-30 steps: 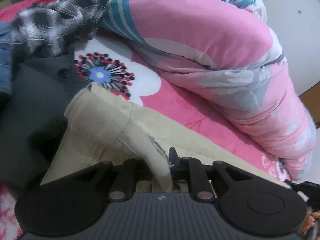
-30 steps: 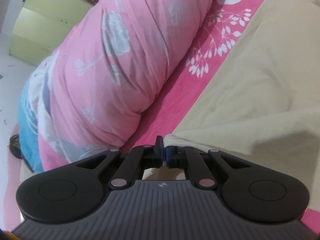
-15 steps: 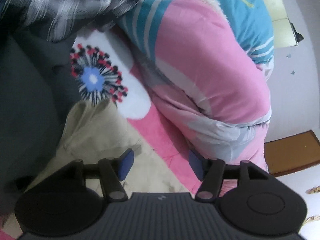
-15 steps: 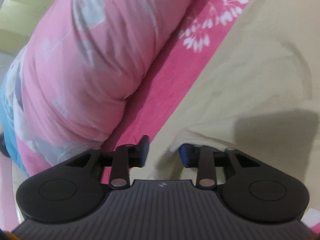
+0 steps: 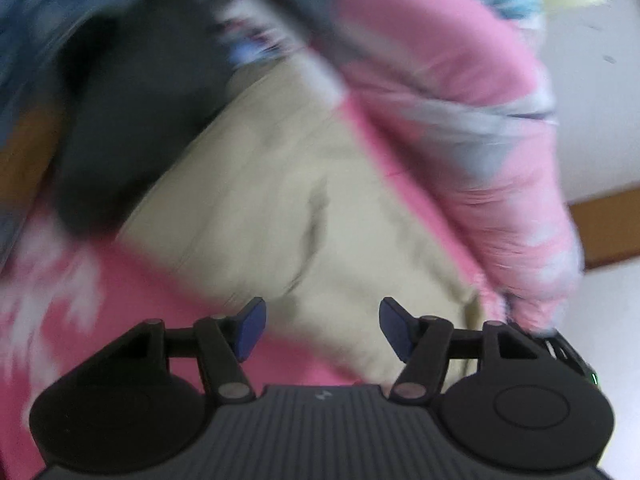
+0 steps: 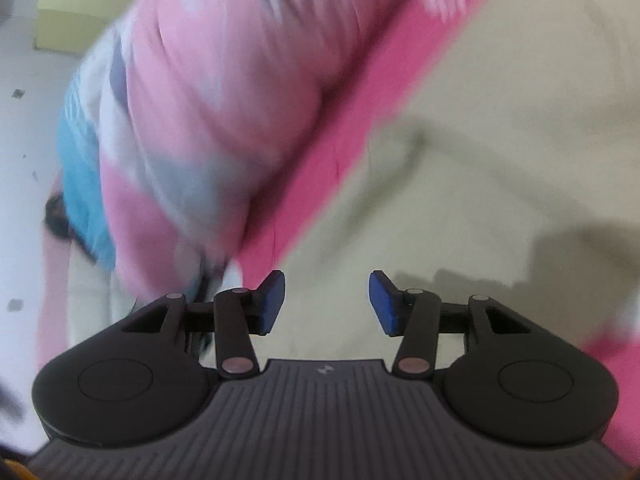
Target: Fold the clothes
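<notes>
A beige garment [image 5: 288, 200] lies flat on the pink bed sheet [image 5: 120, 280]; it also fills the right wrist view [image 6: 500, 140]. My left gripper [image 5: 322, 328] is open and empty, just above the garment's near part. My right gripper [image 6: 327, 304] is open and empty over the garment's edge beside the pink sheet [image 6: 340, 152]. Both views are motion-blurred.
A rolled pink floral quilt [image 5: 460, 100] lies along the garment's side, also in the right wrist view [image 6: 192, 120]. A dark garment [image 5: 132, 120] and blue clothing [image 5: 48, 32] pile at the far left. A yellow-green cabinet [image 6: 68, 8] stands on the floor beyond the bed.
Both grippers were shut on the beige garment's edges a second ago, then opened and let go. Both have since pulled back and swung, blurring the views; the garment lies flat.
</notes>
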`<state>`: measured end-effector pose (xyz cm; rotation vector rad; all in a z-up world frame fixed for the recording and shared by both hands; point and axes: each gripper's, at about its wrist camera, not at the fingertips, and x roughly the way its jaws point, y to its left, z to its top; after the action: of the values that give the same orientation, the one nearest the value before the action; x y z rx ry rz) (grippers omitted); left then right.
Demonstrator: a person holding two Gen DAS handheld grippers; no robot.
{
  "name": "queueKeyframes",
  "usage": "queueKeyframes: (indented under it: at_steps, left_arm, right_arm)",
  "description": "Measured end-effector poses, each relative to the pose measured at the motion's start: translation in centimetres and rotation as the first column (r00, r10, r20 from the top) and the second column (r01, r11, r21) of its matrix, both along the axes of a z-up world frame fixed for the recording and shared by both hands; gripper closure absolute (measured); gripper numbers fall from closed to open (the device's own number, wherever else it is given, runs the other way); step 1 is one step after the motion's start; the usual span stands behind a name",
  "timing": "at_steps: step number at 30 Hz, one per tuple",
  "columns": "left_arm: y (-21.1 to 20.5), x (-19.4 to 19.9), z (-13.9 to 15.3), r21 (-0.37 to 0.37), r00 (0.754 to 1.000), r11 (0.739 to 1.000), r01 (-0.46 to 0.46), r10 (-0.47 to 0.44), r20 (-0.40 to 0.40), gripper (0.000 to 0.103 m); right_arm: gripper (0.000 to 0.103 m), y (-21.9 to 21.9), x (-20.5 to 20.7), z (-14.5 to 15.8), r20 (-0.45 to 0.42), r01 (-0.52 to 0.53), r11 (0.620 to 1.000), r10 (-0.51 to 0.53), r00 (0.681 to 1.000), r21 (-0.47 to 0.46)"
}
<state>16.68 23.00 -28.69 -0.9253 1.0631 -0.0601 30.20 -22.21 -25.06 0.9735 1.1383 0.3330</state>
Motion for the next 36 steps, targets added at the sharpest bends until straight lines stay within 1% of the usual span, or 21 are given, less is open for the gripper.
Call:
queueKeyframes:
  at_steps: [1, 3, 4, 6, 8, 11, 13, 16, 18, 22, 23, 24, 26, 27, 28, 29, 30, 31, 32, 34, 36]
  left_arm:
    - [0.2, -0.5, -0.6, 0.003, 0.999, 0.999, -0.04, 0.04, -0.019, 0.039]
    - [0.5, -0.9, -1.7, 0.022, 0.994, 0.994, -0.107, 0.107, -0.032, 0.037]
    - [0.6, -0.9, -2.3, 0.03, 0.991, 0.991, -0.13, 0.131, -0.035, 0.033]
    - [0.9, -0.5, -3.4, 0.04, 0.988, 0.988, -0.146, 0.147, -0.039, 0.033]
    - [1.3, 0.0, -4.2, 0.028, 0.986, 0.986, -0.162, 0.163, -0.029, 0.033]
    - [2.2, 0.3, -5.0, -0.004, 0.981, 0.981, -0.194, 0.194, 0.001, 0.033]
    - [2.5, 0.4, -5.6, -0.019, 0.978, 0.978, -0.208, 0.208, 0.017, 0.035]
    - [2.6, 0.6, -6.5, -0.03, 0.974, 0.975, -0.221, 0.222, 0.039, 0.035]
    - [2.2, 0.8, -6.5, -0.012, 0.974, 0.976, -0.218, 0.218, 0.061, 0.035]
    - [2.1, 1.2, -6.6, -0.013, 0.968, 0.97, -0.241, 0.241, 0.072, 0.035]
    - [2.1, 1.3, -6.5, -0.017, 0.965, 0.967, -0.253, 0.254, 0.068, 0.035]
    - [2.0, 1.4, -6.4, -0.019, 0.962, 0.964, -0.265, 0.265, 0.064, 0.036]
    - [2.1, 1.4, -6.3, -0.003, 0.956, 0.957, -0.29, 0.29, 0.043, 0.051]
    - [2.3, 1.4, -6.3, -0.001, 0.953, 0.953, -0.303, 0.303, 0.029, 0.053]
    - [2.4, 1.3, -6.3, -0.006, 0.949, 0.949, -0.314, 0.314, 0.02, 0.057]
    - [2.5, 1.3, -6.1, -0.009, 0.947, 0.948, -0.32, 0.32, 0.015, 0.062]
    - [2.6, 1.3, -5.9, -0.004, 0.948, 0.948, -0.317, 0.317, 0.016, 0.064]
    - [2.6, 1.3, -5.6, 0.009, 0.95, 0.95, -0.311, 0.311, 0.019, 0.069]
    - [2.6, 1.2, -5.3, 0.02, 0.952, 0.952, -0.307, 0.306, 0.024, 0.072]
    - [2.7, 1.0, -4.4, 0.034, 0.952, 0.951, -0.306, 0.304, 0.044, 0.075]
    - [2.5, 0.6, -3.5, 0.044, 0.949, 0.949, -0.312, 0.308, 0.068, 0.076]
  right_arm:
    - [0.057, 0.5, -1.3, -0.7, -0.035, -0.013, 1.0, 0.014, 0.999, 0.028]
    - [0.057, 1.5, -4.2, -2.4, -0.113, -0.01, 0.995, 0.021, 0.993, 0.097]
    - [0.057, 1.9, -5.5, -3.3, -0.153, 0.009, 0.991, 0.011, 0.988, 0.133]
    - [0.057, 2.6, -7.7, -5.1, -0.224, 0.057, 0.981, -0.014, 0.974, 0.185]
    - [0.057, 3.4, -9.3, -6.6, -0.273, 0.092, 0.974, -0.033, 0.961, 0.209]
    - [0.057, 3.9, -10.0, -8.3, -0.294, 0.157, 0.964, -0.089, 0.952, 0.216]
    - [0.056, 3.8, -9.8, -9.4, -0.288, 0.223, 0.948, -0.154, 0.945, 0.228]
    - [0.056, 3.7, -9.4, -10.7, -0.266, 0.319, 0.916, -0.253, 0.93, 0.244]
    - [0.056, 3.8, -9.7, -11.6, -0.269, 0.391, 0.882, -0.323, 0.907, 0.262]
    - [0.057, 4.1, -9.7, -12.7, -0.261, 0.455, 0.84, -0.387, 0.884, 0.296]
    - [0.057, 4.1, -9.5, -12.7, -0.258, 0.459, 0.836, -0.392, 0.883, 0.301]
    - [0.057, 4.2, -9.1, -12.6, -0.252, 0.454, 0.838, -0.389, 0.886, 0.302]
    - [0.057, 4.3, -8.4, -12.4, -0.238, 0.438, 0.847, -0.378, 0.895, 0.301]
    - [0.061, 4.6, -8.2, -12.2, -0.224, 0.421, 0.857, -0.367, 0.903, 0.296]
    - [0.068, 4.9, -7.7, -11.9, -0.213, 0.404, 0.871, -0.355, 0.91, 0.278]
    - [0.072, 4.8, -7.2, -11.6, -0.206, 0.384, 0.888, -0.338, 0.918, 0.253]
    - [0.08, 5.0, -6.6, -11.3, -0.192, 0.361, 0.905, -0.322, 0.927, 0.226]
    - [0.087, 5.2, -6.2, -10.9, -0.174, 0.336, 0.921, -0.304, 0.937, 0.197]
    - [0.089, 5.4, -5.8, -10.4, -0.151, 0.304, 0.938, -0.281, 0.948, 0.164]
    - [0.094, 5.6, -5.4, -9.3, -0.108, 0.267, 0.954, -0.254, 0.961, 0.138]
    - [0.095, 5.9, -5.0, -8.1, -0.066, 0.231, 0.967, -0.225, 0.972, 0.112]
